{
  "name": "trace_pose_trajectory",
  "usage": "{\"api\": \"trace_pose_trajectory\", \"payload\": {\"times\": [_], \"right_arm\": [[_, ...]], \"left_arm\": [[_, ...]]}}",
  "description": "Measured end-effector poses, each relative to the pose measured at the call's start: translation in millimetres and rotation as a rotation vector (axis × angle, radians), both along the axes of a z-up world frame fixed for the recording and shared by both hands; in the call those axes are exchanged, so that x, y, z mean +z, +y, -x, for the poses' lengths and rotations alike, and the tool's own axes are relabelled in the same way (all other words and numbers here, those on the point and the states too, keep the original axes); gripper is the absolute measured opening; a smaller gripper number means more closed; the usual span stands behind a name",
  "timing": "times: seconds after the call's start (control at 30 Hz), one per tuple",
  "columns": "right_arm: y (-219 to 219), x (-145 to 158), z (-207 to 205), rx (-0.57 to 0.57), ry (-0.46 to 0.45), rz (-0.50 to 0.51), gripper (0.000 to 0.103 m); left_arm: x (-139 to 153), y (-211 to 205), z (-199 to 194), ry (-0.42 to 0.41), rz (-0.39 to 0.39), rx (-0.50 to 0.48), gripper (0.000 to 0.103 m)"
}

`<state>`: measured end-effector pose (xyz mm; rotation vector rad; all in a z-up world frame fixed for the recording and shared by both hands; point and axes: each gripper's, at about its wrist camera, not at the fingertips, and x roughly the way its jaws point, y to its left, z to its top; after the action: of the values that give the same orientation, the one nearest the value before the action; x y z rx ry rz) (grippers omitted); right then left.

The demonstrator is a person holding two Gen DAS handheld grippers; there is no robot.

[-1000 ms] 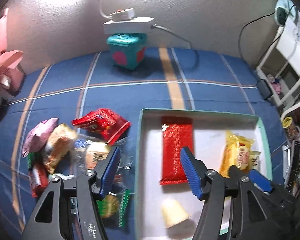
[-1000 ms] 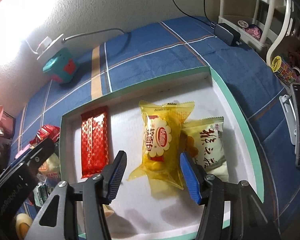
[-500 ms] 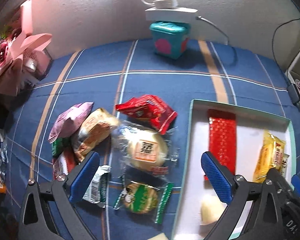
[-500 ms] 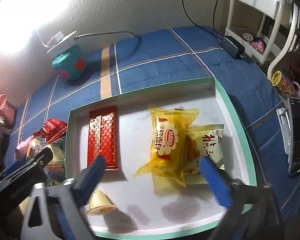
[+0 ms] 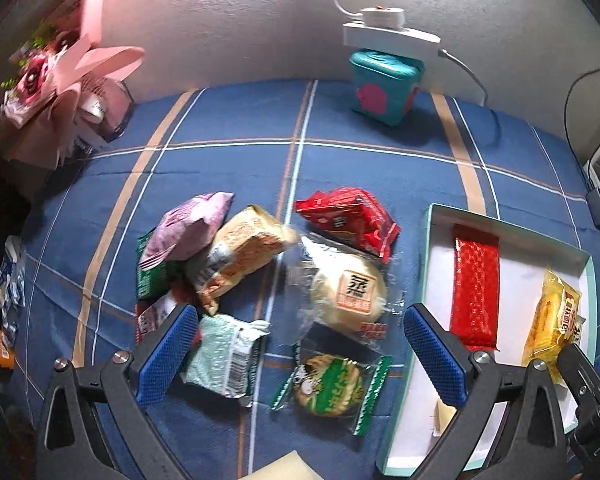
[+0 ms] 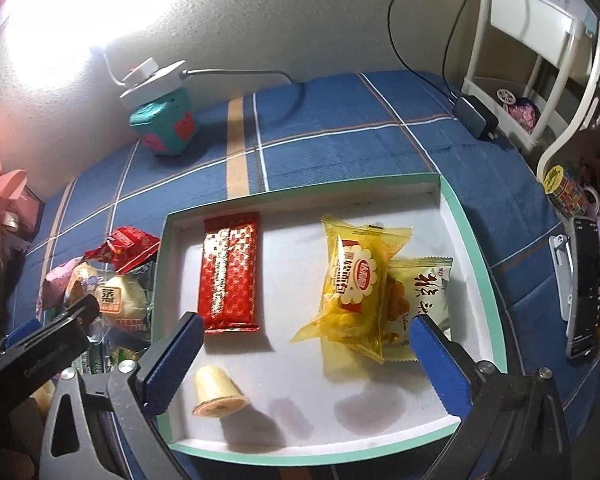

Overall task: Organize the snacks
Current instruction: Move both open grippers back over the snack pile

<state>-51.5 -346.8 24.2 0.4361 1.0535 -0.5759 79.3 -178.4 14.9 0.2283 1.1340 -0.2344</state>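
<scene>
Snacks lie in two groups on the blue plaid cloth: a loose heap toward its left edge and a sorted set inside the white tray (image 6: 476,256) toward its right edge. Nearest us, the left gripper (image 5: 300,354) and the right gripper (image 6: 306,364) both have their fingers released and empty; their fingers have just been opening, spreading from a half-closed span to their widest. In the left wrist view the frame has shifted off the tray and now centres on the heap, with the green round biscuit pack (image 5: 328,384) and the pale mint packet (image 5: 224,356) just ahead of the fingers. Beyond these lie the round bun (image 5: 348,292), the orange-printed pack (image 5: 240,256), the purple bag (image 5: 188,226) and the red packet (image 5: 348,218). In the tray we see the small cup (image 6: 216,394) nearest, then the red bar (image 6: 230,274), the yellow pack (image 6: 356,280) and the cream pack (image 6: 424,292) it overlaps. Farthest stands the teal box (image 5: 384,88) against the wall. We judge that one deposit is complete and the next pick from the heap is being lined up.
</scene>
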Motion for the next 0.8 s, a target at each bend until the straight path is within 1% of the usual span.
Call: {"api": "trace_pose_trajectory", "payload": {"times": [0.1,0.17,0.23,0.3,0.47,0.57,0.7,0.8], "right_arm": [[7,6,1,0.016,-0.015,-0.007,0.103],[13,10,2,0.028,-0.025,-0.008,0.103],[18,14,2,0.039,-0.031,-0.004,0.103],[25,17,2,0.051,-0.040,0.002,0.103],[40,24,-1,0.081,-0.062,-0.005,0.103],[48,15,-12,0.108,-0.046,-0.035,0.103],[65,-8,-29,0.149,0.000,-0.116,0.103],[80,-14,-38,0.184,0.001,-0.145,0.103]], "left_arm": [[4,12,-1,0.004,0.021,0.024,0.103],[7,22,-1,0.007,0.054,0.037,0.103],[8,30,-1,0.014,0.072,0.053,0.103],[11,38,0,0.013,0.067,0.065,0.103],[17,62,-2,-0.008,0.016,0.086,0.103],[19,81,-5,-0.013,-0.007,0.121,0.103],[17,117,-13,-0.004,-0.017,0.210,0.103],[12,143,-20,0.011,-0.021,0.283,0.103]]}}
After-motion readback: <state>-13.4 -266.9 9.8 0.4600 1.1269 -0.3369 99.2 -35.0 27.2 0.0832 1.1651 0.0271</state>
